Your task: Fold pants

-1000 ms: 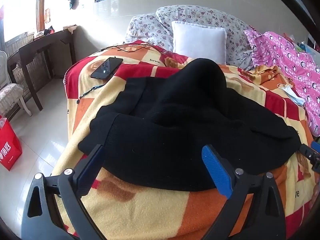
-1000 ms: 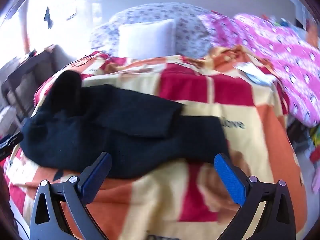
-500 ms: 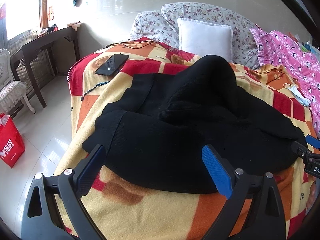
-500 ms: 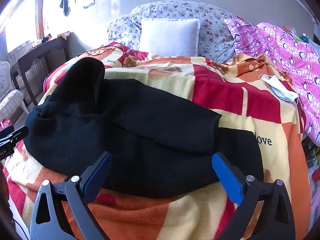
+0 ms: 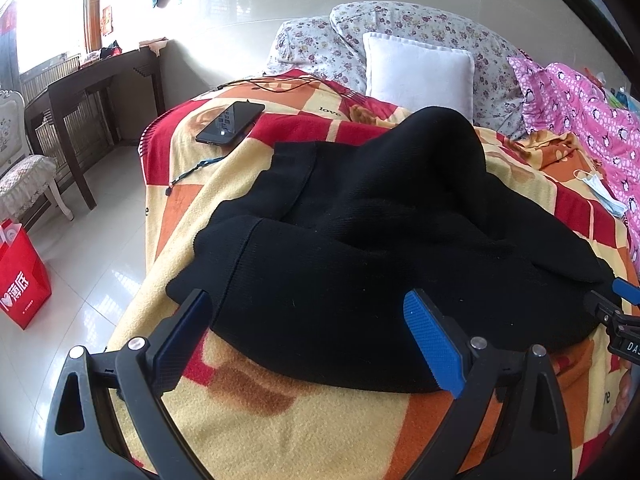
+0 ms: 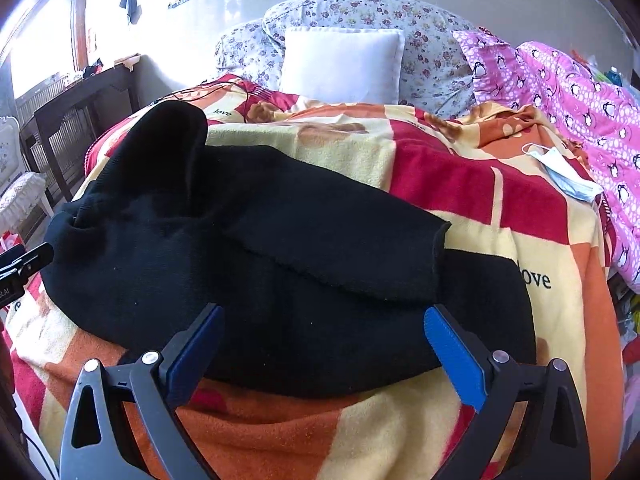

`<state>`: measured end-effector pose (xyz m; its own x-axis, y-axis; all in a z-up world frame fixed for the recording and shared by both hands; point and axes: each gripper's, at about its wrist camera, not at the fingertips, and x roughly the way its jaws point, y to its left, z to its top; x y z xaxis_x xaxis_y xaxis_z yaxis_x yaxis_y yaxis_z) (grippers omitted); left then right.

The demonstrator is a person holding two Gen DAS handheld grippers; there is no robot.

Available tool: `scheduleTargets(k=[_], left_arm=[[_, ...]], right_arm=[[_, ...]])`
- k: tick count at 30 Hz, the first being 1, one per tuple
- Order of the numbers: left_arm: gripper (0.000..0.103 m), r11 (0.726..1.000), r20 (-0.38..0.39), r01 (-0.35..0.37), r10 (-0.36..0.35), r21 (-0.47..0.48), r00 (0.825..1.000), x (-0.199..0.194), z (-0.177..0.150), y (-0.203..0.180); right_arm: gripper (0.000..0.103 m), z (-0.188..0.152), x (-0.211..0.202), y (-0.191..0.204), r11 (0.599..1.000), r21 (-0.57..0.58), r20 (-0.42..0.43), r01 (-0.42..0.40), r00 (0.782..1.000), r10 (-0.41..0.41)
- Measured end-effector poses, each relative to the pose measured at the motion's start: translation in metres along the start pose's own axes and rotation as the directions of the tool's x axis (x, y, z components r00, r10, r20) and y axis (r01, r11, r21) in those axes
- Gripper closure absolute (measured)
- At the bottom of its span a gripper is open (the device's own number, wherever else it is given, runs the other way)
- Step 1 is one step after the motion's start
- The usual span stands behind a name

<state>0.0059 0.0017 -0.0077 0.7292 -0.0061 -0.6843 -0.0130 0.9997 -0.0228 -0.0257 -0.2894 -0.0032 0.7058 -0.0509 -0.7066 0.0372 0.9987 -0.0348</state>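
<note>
Checked red, orange and cream blanket [image 5: 280,432] covers the bed beneath both tools. Left gripper [image 5: 308,344] gapes wide, holding nothing, over the near hem of the black pants [image 5: 360,272]. Right gripper [image 6: 322,354] likewise spread, empty, above the overlapping legs. Beyond lie a phone [image 5: 231,123] and white pillow [image 5: 418,70].

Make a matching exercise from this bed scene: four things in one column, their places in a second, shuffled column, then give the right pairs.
Things:
1. black knit pants
2. dark smartphone
3. light blue face mask
4. plain white square pillow

Places:
A. at the head of the bed, against the floral pillows
B. spread across the middle of the checked blanket, just ahead of both open grippers
C. near the bed's left edge, toward the dark wooden desk
D. on the blanket beside the pink penguin-print quilt

Pairs: 1-B, 2-C, 3-D, 4-A
</note>
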Motion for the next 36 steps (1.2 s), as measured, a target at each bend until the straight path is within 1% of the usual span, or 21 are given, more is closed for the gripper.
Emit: scheduleTargets(k=[5,12,17,20,22,25,28,32,34,35,36], left_arm=[[0.006,1.000,-0.002,-0.009,0.009,-0.002,1.000,0.002,0.000,0.003],[0.006,1.000,-0.014,-0.012,0.012,-0.014,1.000,0.005,-0.001,0.010],[0.006,0.999,-0.037,0.005,-0.006,-0.035,0.999,0.005,-0.007,0.023],[0.006,0.998,-0.054,0.009,-0.012,-0.065,0.998,0.006,-0.010,0.036],[0.006,0.996,-0.065,0.000,-0.006,-0.086,0.998,0.008,-0.012,0.045],[0.006,0.994,-0.080,-0.014,0.005,-0.110,0.997,0.013,-0.014,0.053],[0.006,0.992,-0.095,-0.010,-0.002,-0.127,0.996,0.019,-0.015,0.055],[0.006,0.993,-0.109,-0.009,-0.004,-0.119,0.994,0.027,-0.016,0.051],[0.006,0.993,-0.110,-0.010,-0.002,-0.114,0.994,0.028,-0.016,0.050],[0.006,0.994,-0.111,-0.011,-0.001,-0.113,0.994,0.028,-0.016,0.050],[0.006,0.994,-0.112,-0.011,-0.002,-0.112,0.994,0.028,-0.017,0.050]], right_arm=[[0.004,0.001,0.002,-0.002,1.000,0.006,-0.005,-0.006,1.000,0.006],[0.004,-0.001,0.008,-0.009,1.000,0.011,-0.022,0.012,1.000,-0.012],[0.004,-0.001,0.012,-0.015,1.000,0.015,-0.032,0.019,0.999,-0.018],[0.004,0.000,0.014,-0.017,1.000,0.015,-0.035,0.018,0.999,-0.017],[0.004,0.001,0.017,-0.022,1.000,0.026,-0.037,0.017,0.999,-0.016],[0.004,0.003,0.020,-0.027,0.999,0.023,-0.031,0.042,0.999,-0.042],[0.004,0.005,0.025,-0.033,0.999,0.016,-0.042,0.051,0.998,-0.050],[0.004,0.009,0.038,-0.037,0.998,0.001,-0.064,0.056,0.996,-0.056],[0.013,0.010,0.046,-0.036,0.998,-0.024,-0.074,0.051,0.996,-0.053],[0.031,0.010,0.051,-0.036,0.998,-0.038,-0.083,0.050,0.995,-0.053],[0.045,0.011,0.055,-0.035,0.997,-0.057,-0.090,0.045,0.995,-0.050]])
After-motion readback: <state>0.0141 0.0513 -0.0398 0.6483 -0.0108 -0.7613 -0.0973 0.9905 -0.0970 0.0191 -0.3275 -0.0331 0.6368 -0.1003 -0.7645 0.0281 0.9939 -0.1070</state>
